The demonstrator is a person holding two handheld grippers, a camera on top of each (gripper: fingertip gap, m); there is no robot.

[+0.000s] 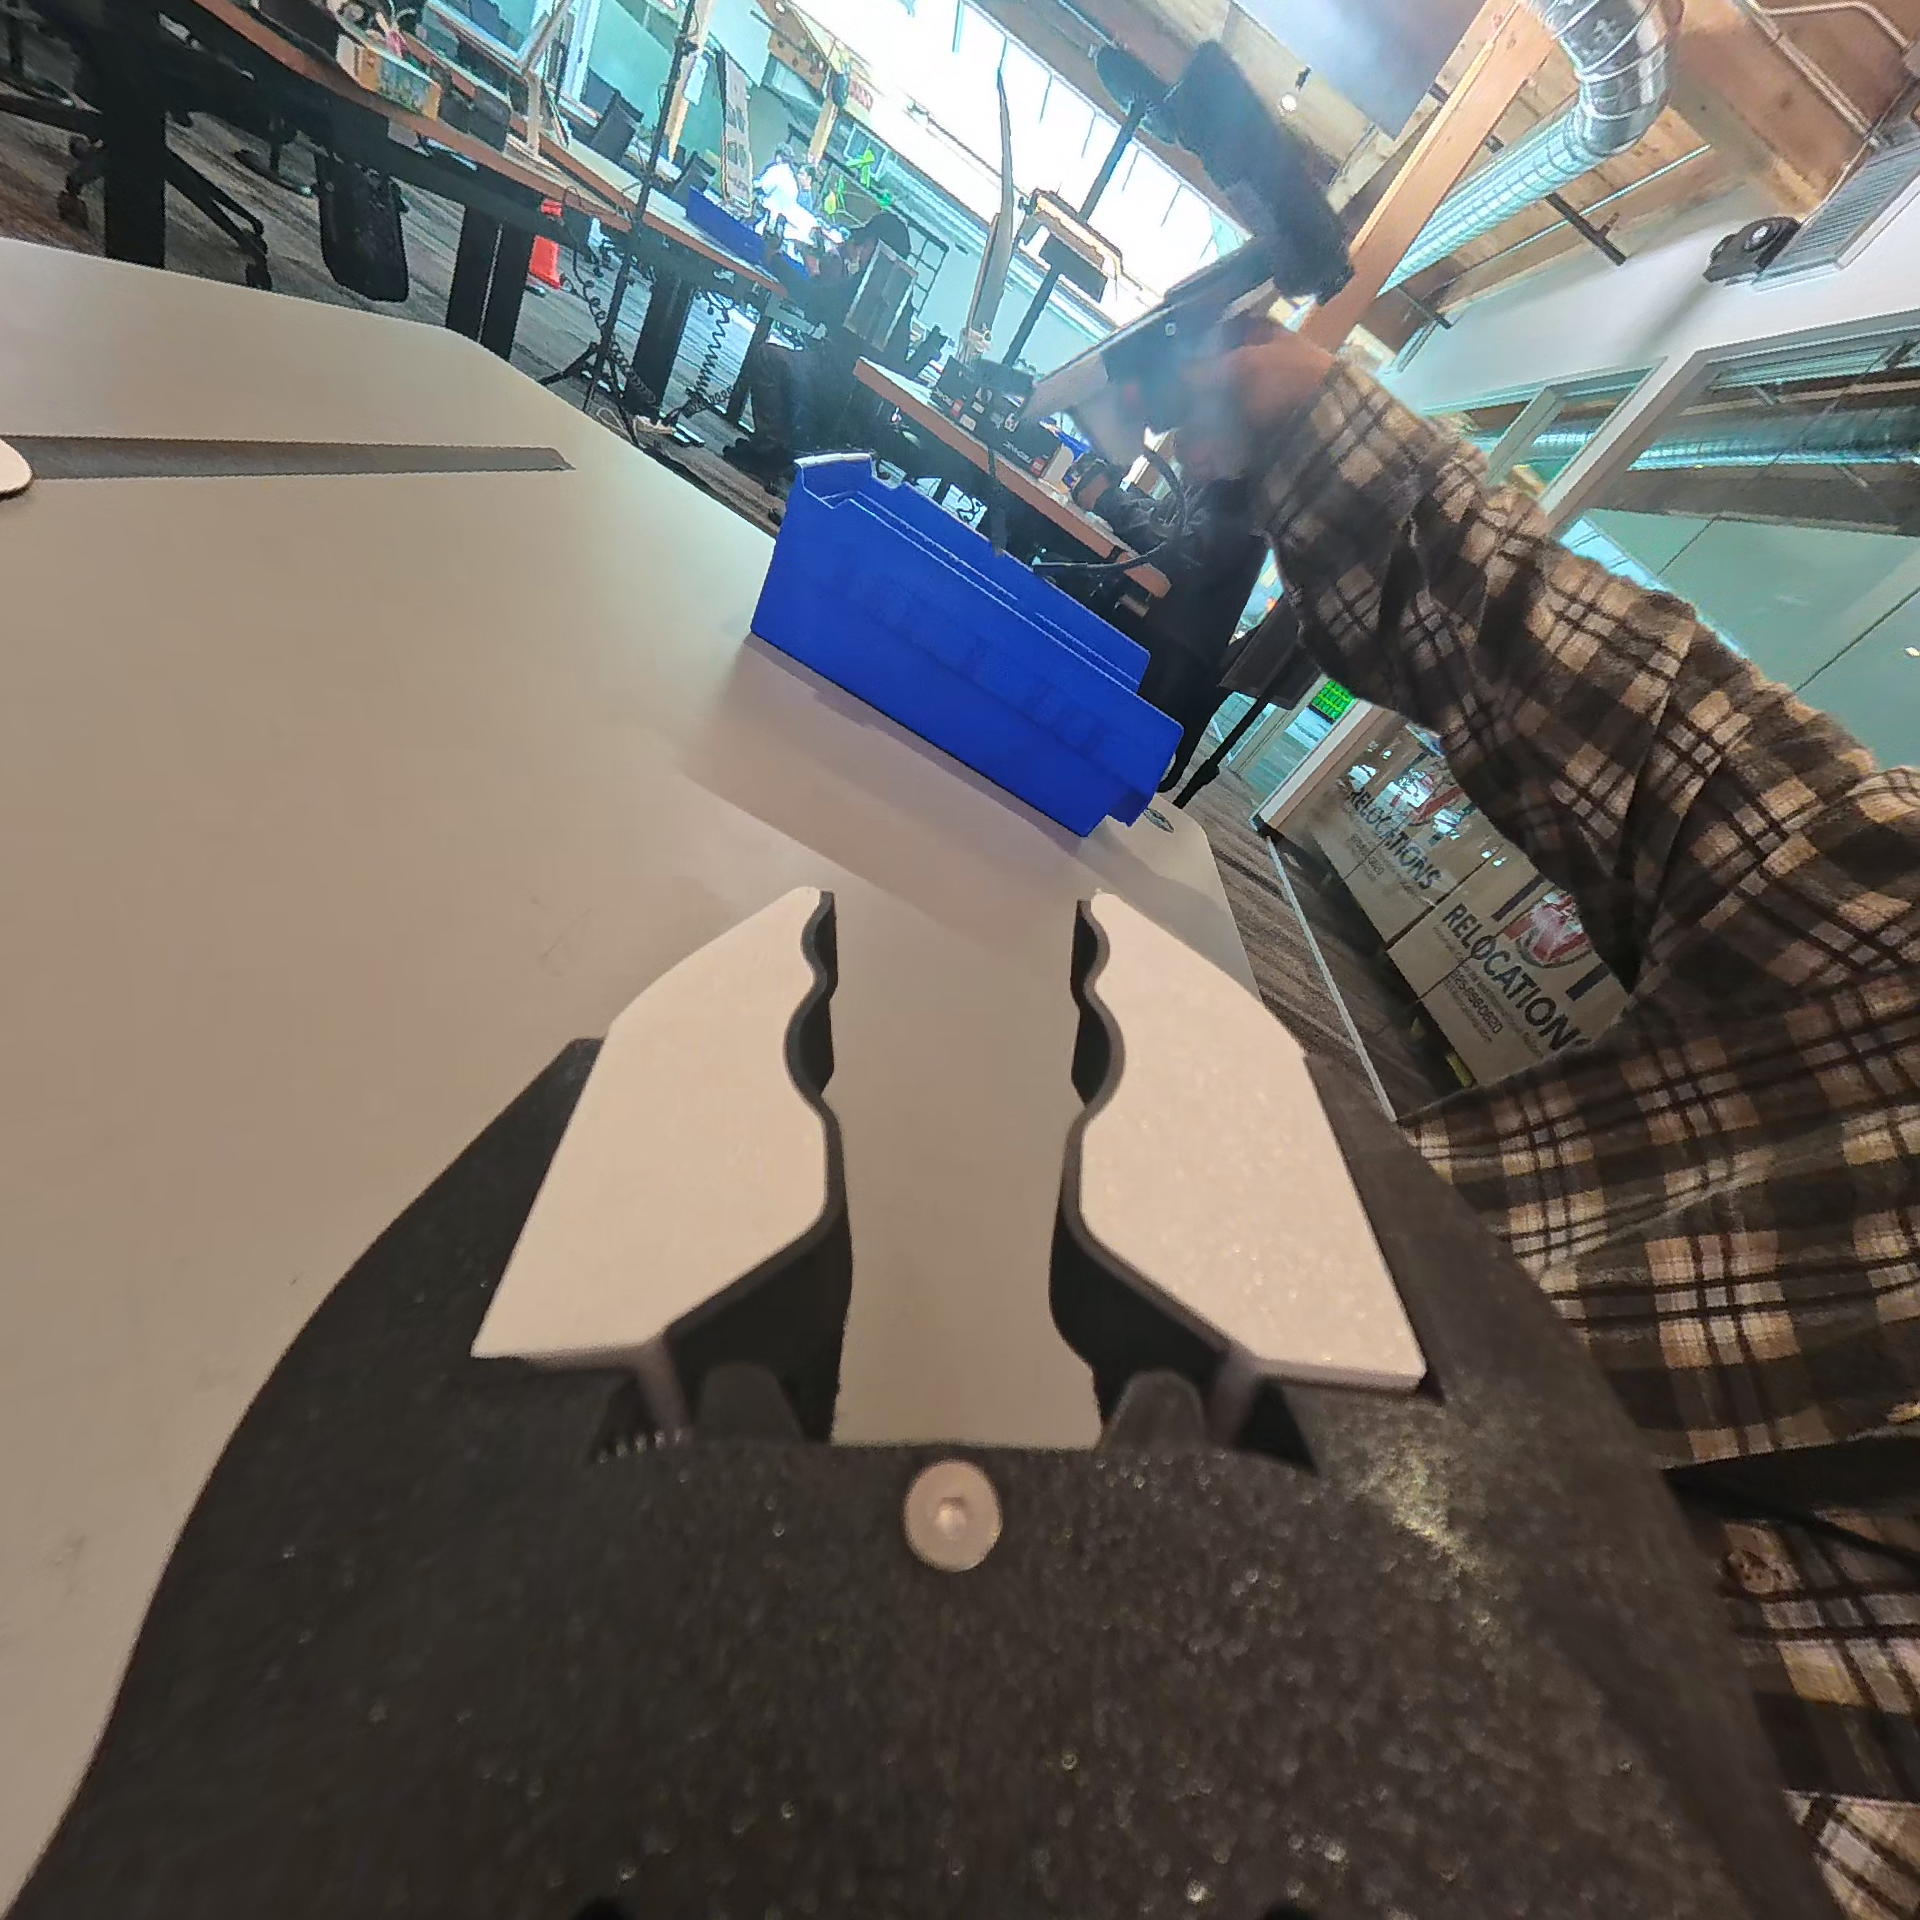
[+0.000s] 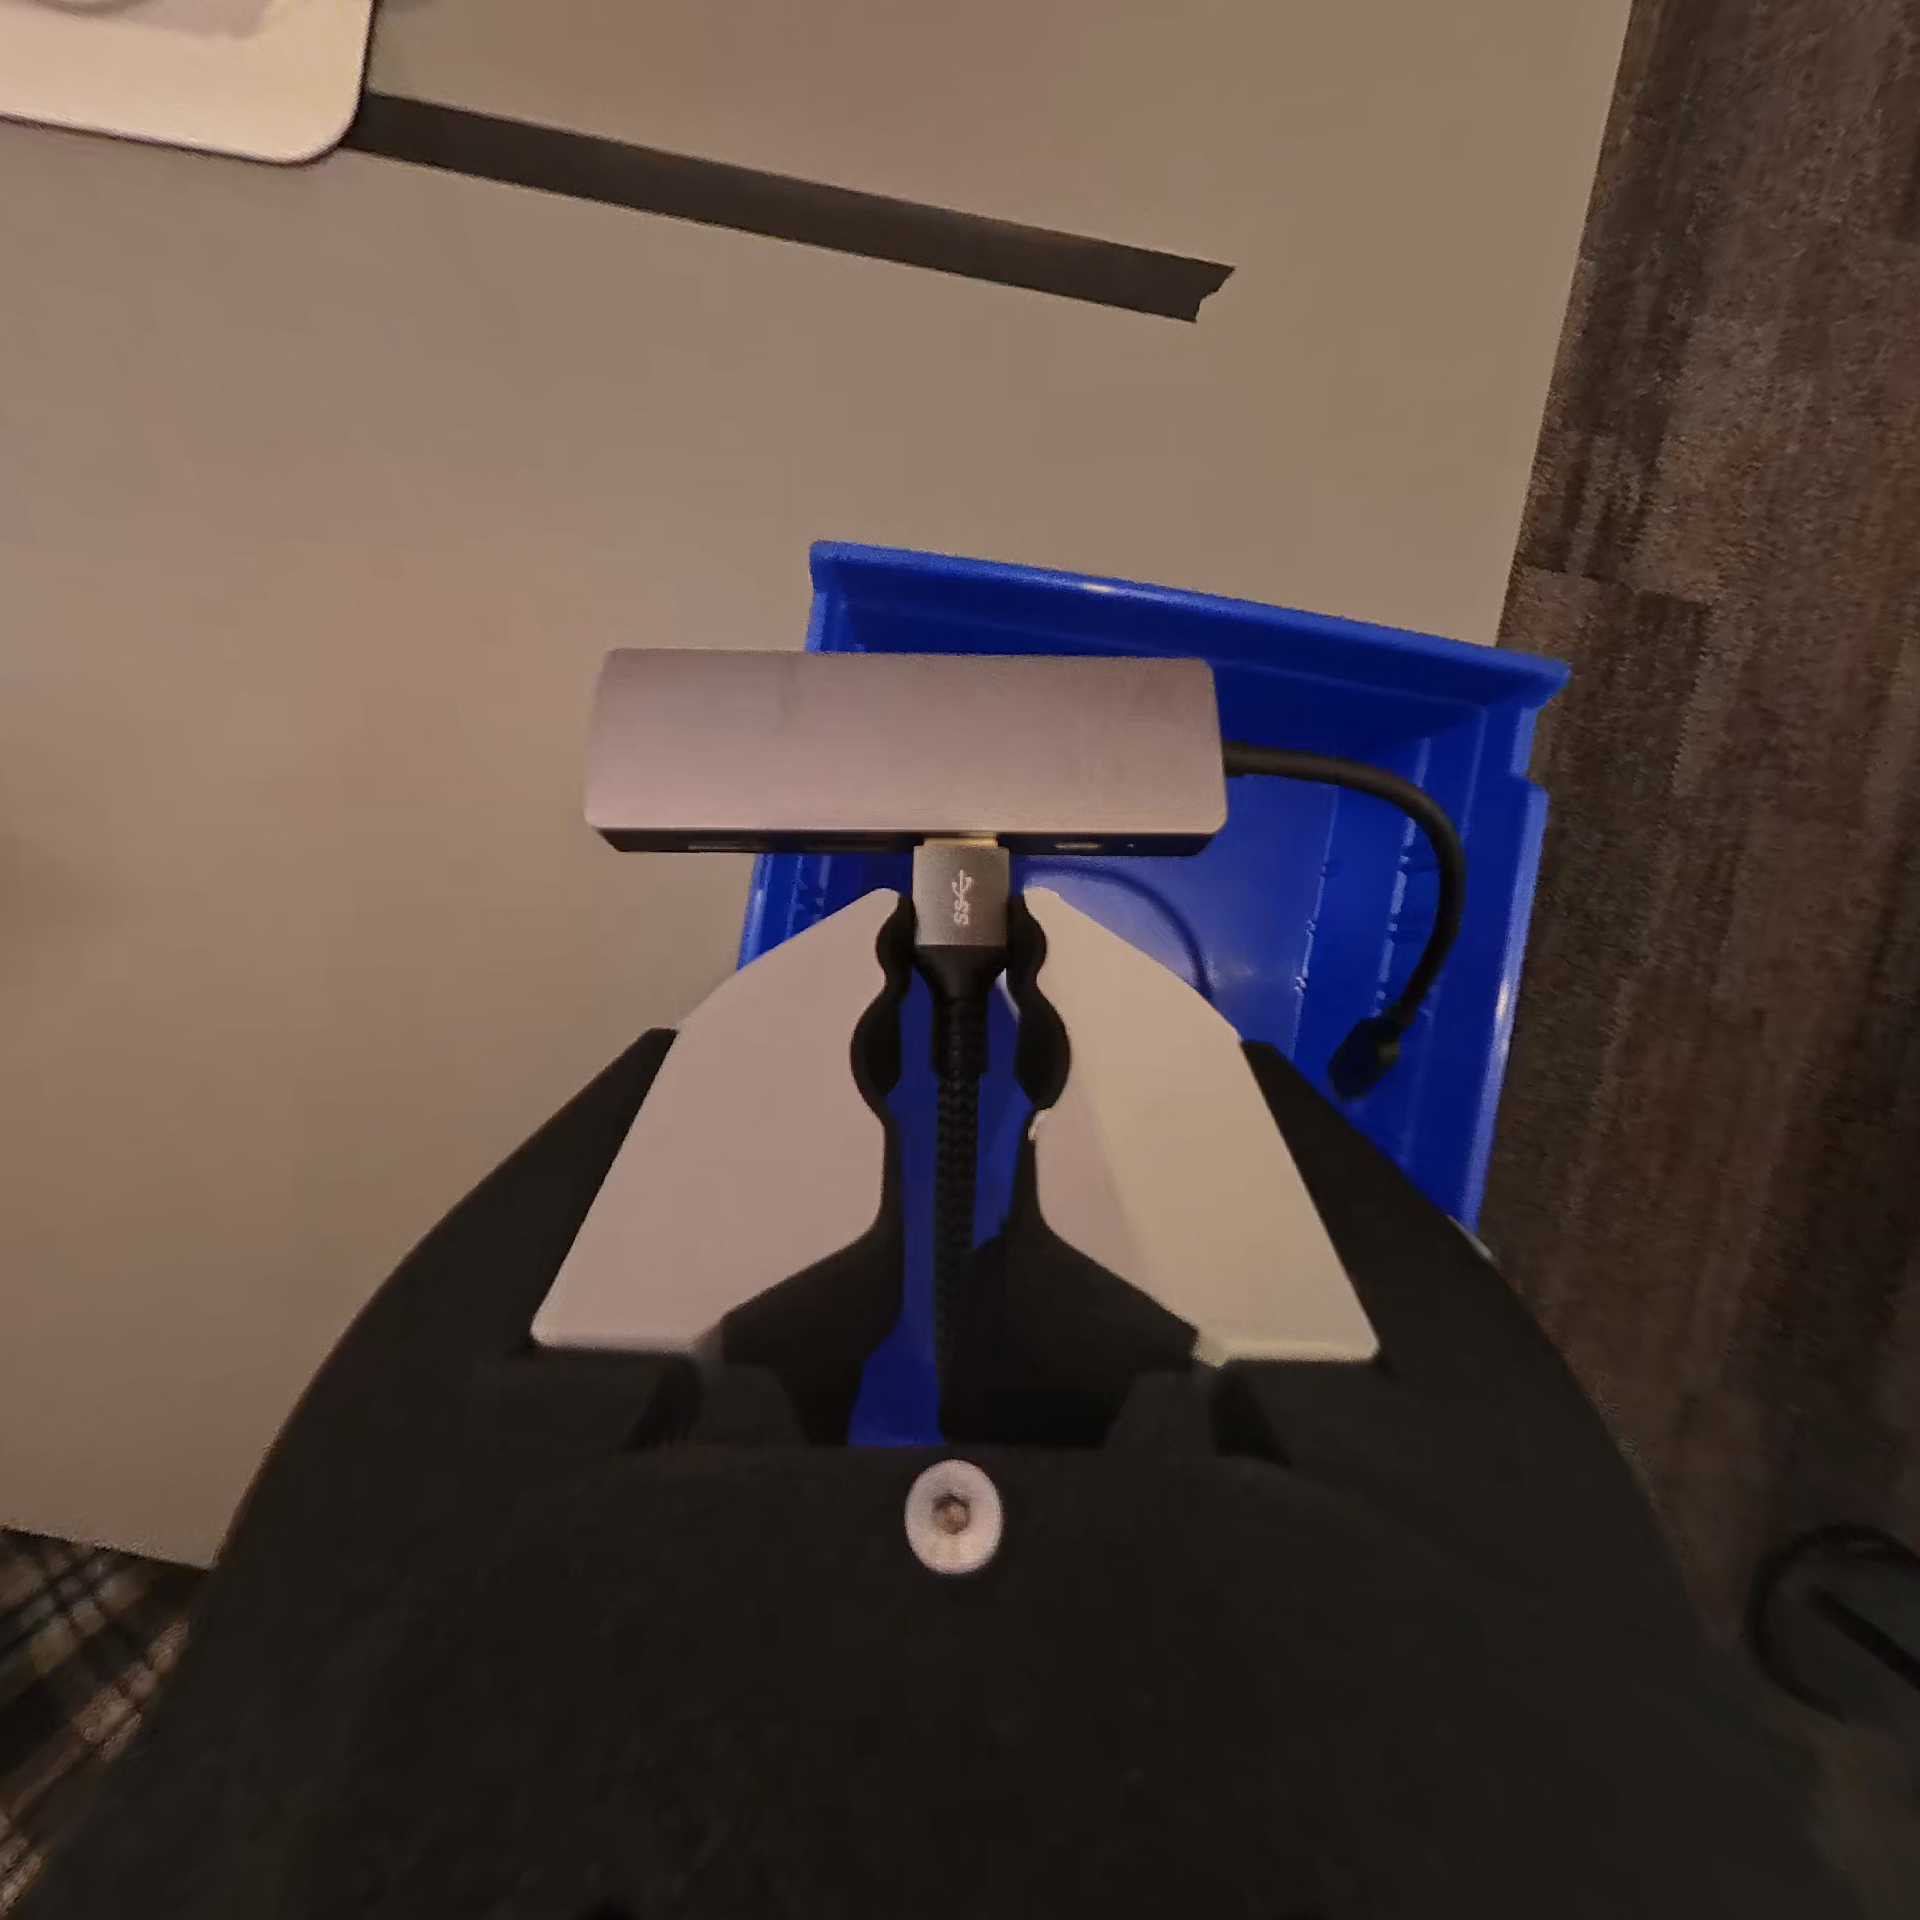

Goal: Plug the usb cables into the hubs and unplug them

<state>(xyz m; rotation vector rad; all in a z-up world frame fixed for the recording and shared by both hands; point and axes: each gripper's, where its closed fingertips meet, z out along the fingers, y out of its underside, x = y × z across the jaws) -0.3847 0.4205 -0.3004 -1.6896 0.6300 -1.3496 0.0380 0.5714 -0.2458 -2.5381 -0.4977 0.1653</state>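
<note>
In the right wrist view my right gripper (image 2: 961, 914) is shut on the silver plug of a black braided USB cable (image 2: 958, 1143). The plug sits in a port on the front edge of a flat grey hub (image 2: 902, 743). The hub hangs in the air over the blue bin (image 2: 1351, 665). The hub's own short black lead (image 2: 1439, 862) curls down to the right with its connector free. In the left wrist view my left gripper (image 1: 954, 914) is open and empty, low over the grey table (image 1: 364, 727), pointing toward the blue bin (image 1: 935, 644).
A strip of black tape (image 2: 790, 208) lies on the table, and a white flat object (image 2: 177, 73) sits at the far left corner. The bin stands near the table's right edge, beside dark carpet (image 2: 1714, 623). A person's plaid sleeve (image 1: 1558, 779) reaches up on the right. The gap from one gripper's tips to the other's is roughly 45 cm. The white flat object (image 2: 177, 73) is closer to my left gripper, around 35 cm from its tips; the right tips are 50 cm off.
</note>
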